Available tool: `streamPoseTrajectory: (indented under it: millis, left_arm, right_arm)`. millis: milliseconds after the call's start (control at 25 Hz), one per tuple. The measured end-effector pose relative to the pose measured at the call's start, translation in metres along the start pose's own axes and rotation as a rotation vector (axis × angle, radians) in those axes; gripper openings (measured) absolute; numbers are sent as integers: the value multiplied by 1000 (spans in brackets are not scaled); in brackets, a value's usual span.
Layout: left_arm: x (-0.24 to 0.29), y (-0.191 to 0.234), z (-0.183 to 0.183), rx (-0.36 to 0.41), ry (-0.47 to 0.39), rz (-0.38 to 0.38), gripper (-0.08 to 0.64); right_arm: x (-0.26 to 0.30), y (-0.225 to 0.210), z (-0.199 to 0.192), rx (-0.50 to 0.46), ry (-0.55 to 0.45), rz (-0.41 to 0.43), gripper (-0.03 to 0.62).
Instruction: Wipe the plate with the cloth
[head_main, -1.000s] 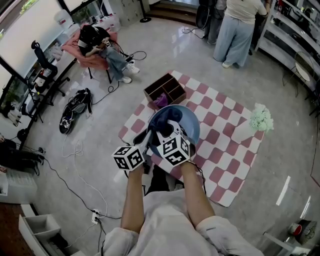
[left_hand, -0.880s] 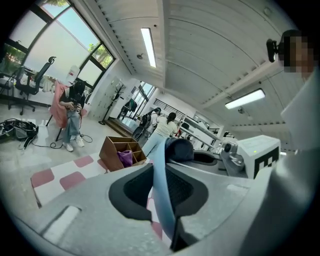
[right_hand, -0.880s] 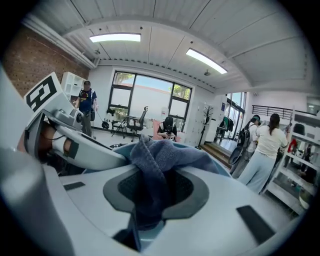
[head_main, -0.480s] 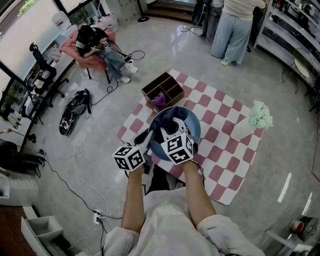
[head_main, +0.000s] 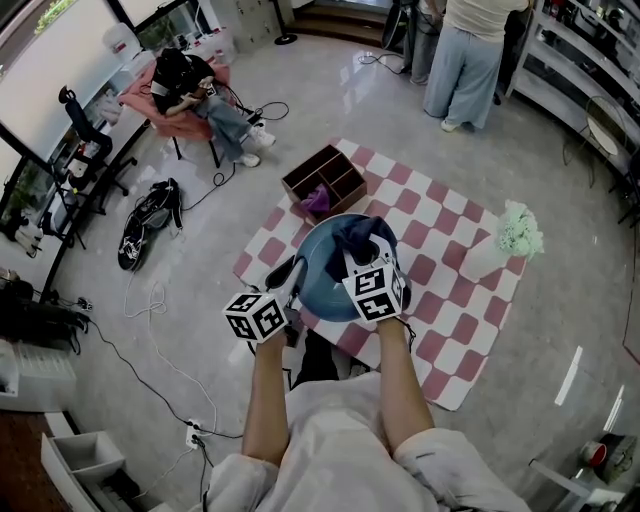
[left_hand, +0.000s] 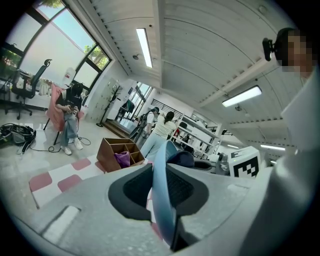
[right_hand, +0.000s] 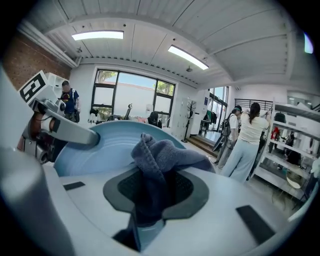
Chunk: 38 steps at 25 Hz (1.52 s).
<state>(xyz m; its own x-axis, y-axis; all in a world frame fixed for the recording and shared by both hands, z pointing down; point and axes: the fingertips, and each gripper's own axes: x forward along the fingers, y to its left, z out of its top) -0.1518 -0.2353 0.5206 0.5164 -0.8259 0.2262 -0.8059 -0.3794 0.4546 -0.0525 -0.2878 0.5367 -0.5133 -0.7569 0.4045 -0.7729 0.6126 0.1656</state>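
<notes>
A light blue plate (head_main: 318, 287) is held tilted above the pink checked mat (head_main: 445, 300). My left gripper (head_main: 288, 272) has its pads on the plate's left rim (left_hand: 161, 167), and its jaws are easing open a little with the rim still pinched between them. A dark blue cloth (head_main: 358, 235) is bunched against the upper right of the plate's face. My right gripper (head_main: 362, 258) is shut on that cloth (right_hand: 160, 160), with the plate (right_hand: 100, 145) just behind it and the left gripper (right_hand: 65, 131) at the far rim.
A brown wooden divider box (head_main: 326, 178) with a purple cloth (head_main: 318, 201) stands on the mat's far corner. A white vase of pale flowers (head_main: 510, 240) stands at the mat's right. One person sits at the back left (head_main: 195, 90), another stands behind (head_main: 480, 55).
My right gripper has slid to the right across the plate with the cloth in it. The left gripper and the plate have stayed where they were.
</notes>
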Motion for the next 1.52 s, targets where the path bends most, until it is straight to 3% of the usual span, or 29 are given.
streamPoseTrajectory:
  millis: [280,560,800,1280,1520]
  left_arm:
    - [-1,11,-1,-47,-8,21,57]
    - [-7,28,0,-154,-64,48,60]
    - [-11,42,3,-228,-119,85,60]
    - [-9,40,11,-229,-162,118,60]
    - [-1,29,0,-237,-143,98,63]
  right_arm:
    - [0,-12,-26,-9,83,-1,101]
    - [0,1,-52,-79,196,90,100]
    - [-6,21,-56,-154,268,228,100]
    - [-17,74,-54,-273,309,461,100]
    - [-20,100,-50,-347,302,527,100]
